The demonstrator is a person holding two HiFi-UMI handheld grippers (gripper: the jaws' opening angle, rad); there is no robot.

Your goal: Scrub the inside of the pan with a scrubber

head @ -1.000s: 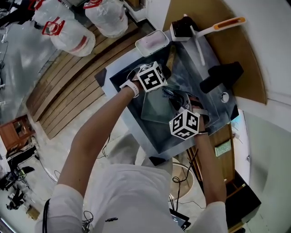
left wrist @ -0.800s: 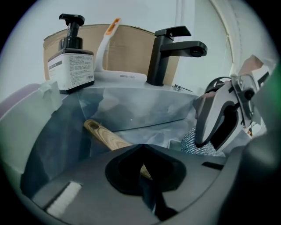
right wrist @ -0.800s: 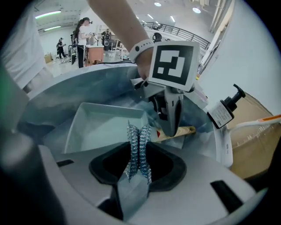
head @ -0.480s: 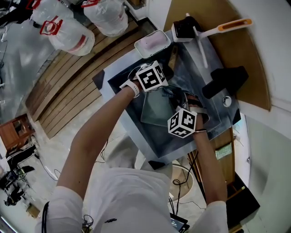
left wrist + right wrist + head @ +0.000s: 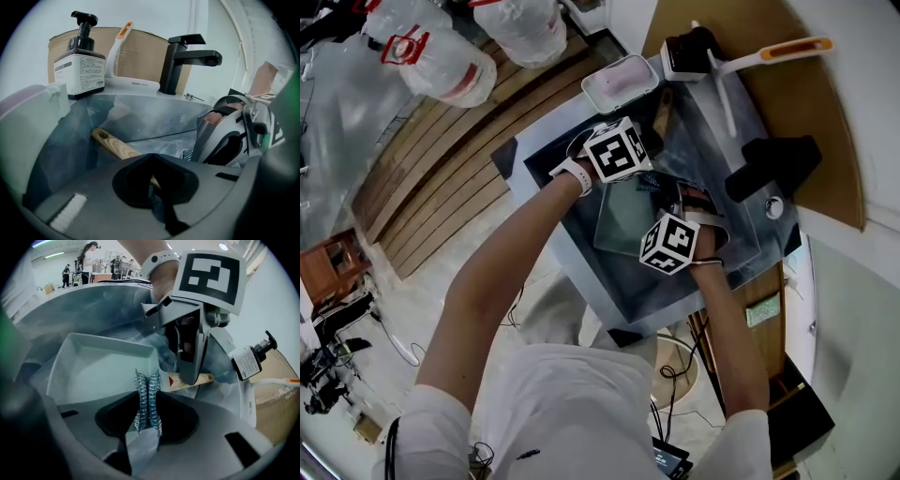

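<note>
**Scrubber carried in over the pan**

Over the last second my right gripper (image 5: 148,414) has slid toward the upper left of the head view, off the sink's (image 5: 694,131) right side and in over the square pan (image 5: 622,223). The left gripper (image 5: 152,182) has hardly moved against the sink. I take that as one scrubbing pass running across the pan floor, not a finish.

The right jaws are pinched tight on the metal-mesh scrubber (image 5: 148,385), which stands upright between them, low in the centre of the right gripper view. Its tip sits at the pan's near rim. The left jaws are closed on the wooden handle (image 5: 115,145) (the pan's own, I judge), which steadies it. The pan lies flat in the sink at the middle of the head view, and I can't make out any residue on it.
</note>
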